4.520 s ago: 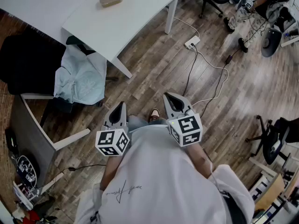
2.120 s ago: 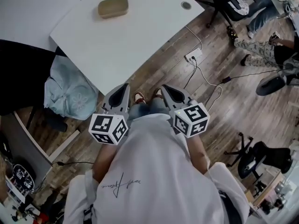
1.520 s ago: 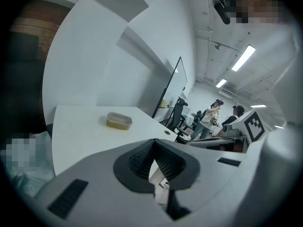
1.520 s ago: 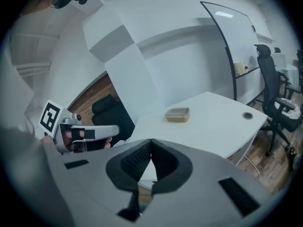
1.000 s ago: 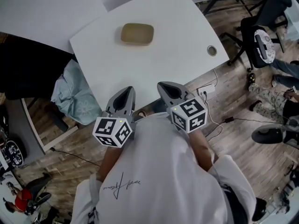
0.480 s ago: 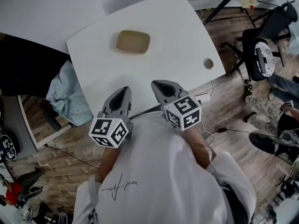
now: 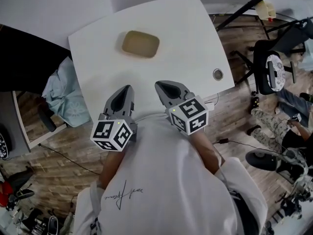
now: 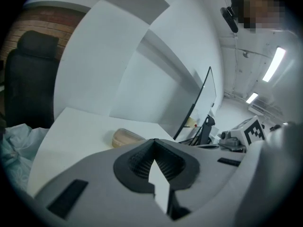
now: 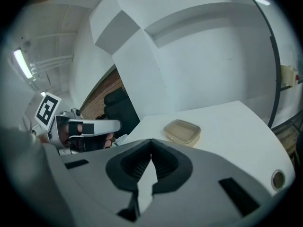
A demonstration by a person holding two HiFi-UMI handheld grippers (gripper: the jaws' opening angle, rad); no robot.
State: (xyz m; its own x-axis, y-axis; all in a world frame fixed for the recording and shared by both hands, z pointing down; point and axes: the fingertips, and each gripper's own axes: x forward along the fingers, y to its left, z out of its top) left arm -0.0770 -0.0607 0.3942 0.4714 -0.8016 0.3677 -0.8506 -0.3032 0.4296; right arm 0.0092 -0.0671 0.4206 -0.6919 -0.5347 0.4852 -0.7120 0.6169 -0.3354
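A tan, translucent lidded container lies on the white table, toward its far side. Both grippers hang over the table's near edge, short of the container. My left gripper is shut with nothing between its jaws, and the container shows just left of its tips. My right gripper is also shut and holds nothing; the container sits a little right of its tips. The left gripper, held in a hand, shows at the left of the right gripper view.
A cable grommet sits near the table's right edge. Left of the table, a light blue cloth drapes a chair beside something large and black. An office chair, cables and a seated person's legs are on the wooden floor at the right.
The person has walked up to the table. The grippers, earlier over bare floor, now hang over the table's near edge, and the container looks closer. Both stayed shut.
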